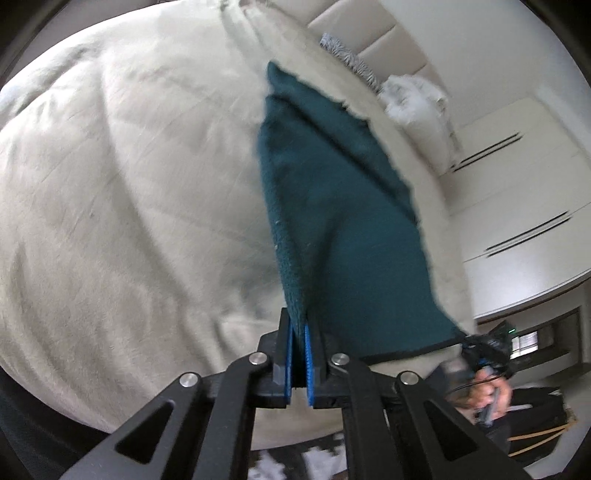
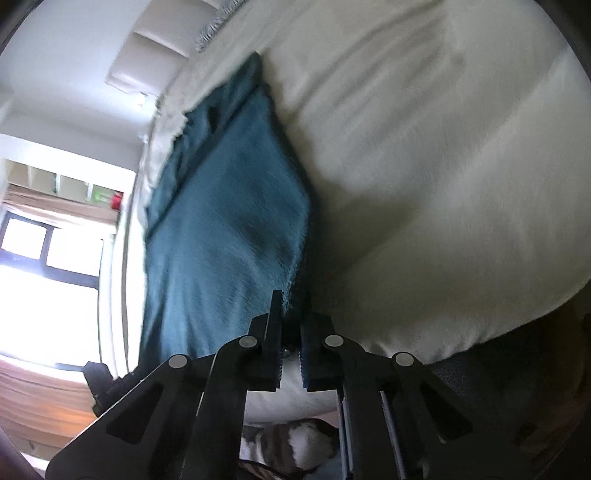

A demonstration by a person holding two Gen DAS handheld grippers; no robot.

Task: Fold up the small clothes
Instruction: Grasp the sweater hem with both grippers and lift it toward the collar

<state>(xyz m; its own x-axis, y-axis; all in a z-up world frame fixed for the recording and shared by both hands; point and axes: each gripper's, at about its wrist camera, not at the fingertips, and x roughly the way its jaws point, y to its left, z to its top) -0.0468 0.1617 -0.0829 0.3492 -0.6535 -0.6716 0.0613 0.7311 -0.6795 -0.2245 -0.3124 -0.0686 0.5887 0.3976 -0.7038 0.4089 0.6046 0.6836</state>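
The left gripper (image 1: pixel 298 332) is clamping one corner of a dark teal cloth (image 1: pixel 332 221), its blue-padded fingers (image 1: pixel 309 354) pressing together on the fabric. The right gripper (image 2: pixel 291 314) is pinching the neighbouring corner of the same cloth (image 2: pixel 229 229), jaws closed on its edge. The cloth is stretching away from both grippers, hanging over the cream bed (image 1: pixel 129 184), with its far end reaching toward the headboard (image 1: pixel 354 26) edge, where a patterned pillow (image 1: pixel 347 55) is lying
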